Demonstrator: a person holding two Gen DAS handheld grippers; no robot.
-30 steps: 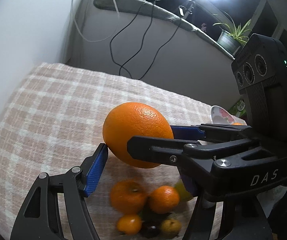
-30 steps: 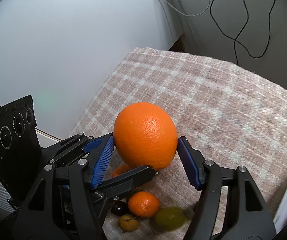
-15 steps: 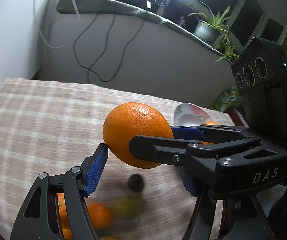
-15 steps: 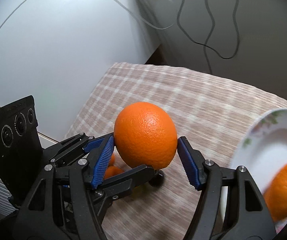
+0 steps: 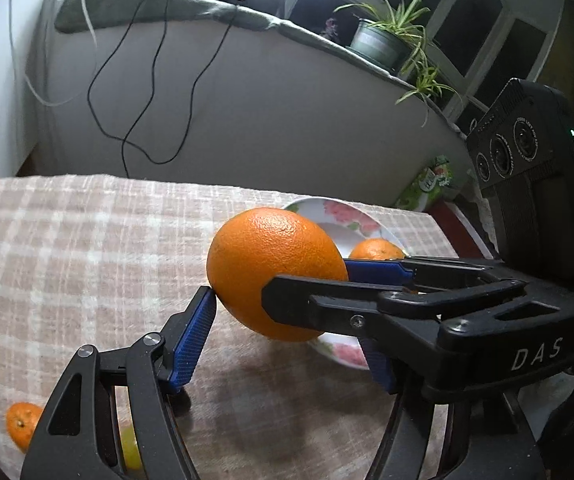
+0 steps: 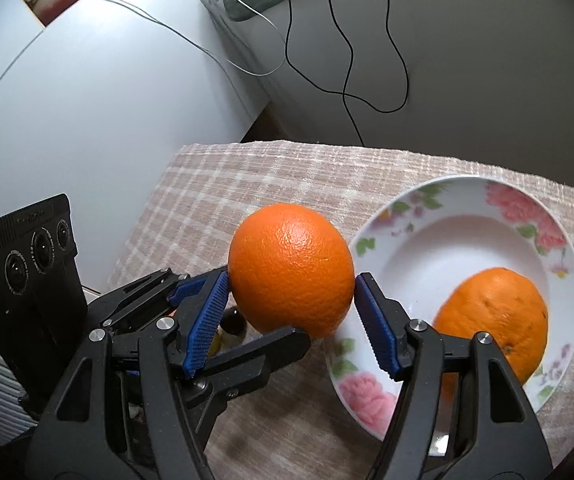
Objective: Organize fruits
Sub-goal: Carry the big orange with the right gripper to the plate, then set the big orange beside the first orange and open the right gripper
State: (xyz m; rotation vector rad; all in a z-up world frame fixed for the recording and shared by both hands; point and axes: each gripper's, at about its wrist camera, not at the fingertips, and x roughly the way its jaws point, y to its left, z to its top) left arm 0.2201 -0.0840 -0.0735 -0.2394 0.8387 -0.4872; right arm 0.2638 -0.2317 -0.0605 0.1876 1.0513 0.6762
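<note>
A big orange (image 5: pixel 271 264) (image 6: pixel 291 268) hangs in the air with both grippers on it. My right gripper (image 6: pixel 291 280) has a blue pad pressed on each side of it. My left gripper (image 5: pixel 287 320) crosses it from the other side; its left pad tip touches the orange, its jaws are opening, and its far pad is partly hidden. The orange hovers over the near rim of a flowered white plate (image 6: pixel 467 179) (image 5: pixel 343 216). A second orange (image 6: pixel 495 312) (image 5: pixel 375 248) lies in that plate.
The checked pink cloth (image 5: pixel 67 260) covers the table. A small mandarin (image 5: pixel 21 424) and a yellow-green fruit (image 5: pixel 129 448) lie at the lower left, and a dark fruit (image 6: pixel 233 320) shows behind the fingers. A grey wall with hanging cables (image 5: pixel 143 92) stands behind.
Both grippers carried the big orange sideways, away from the pile of small fruits. The plate with the second orange has come into view beside and under it.
</note>
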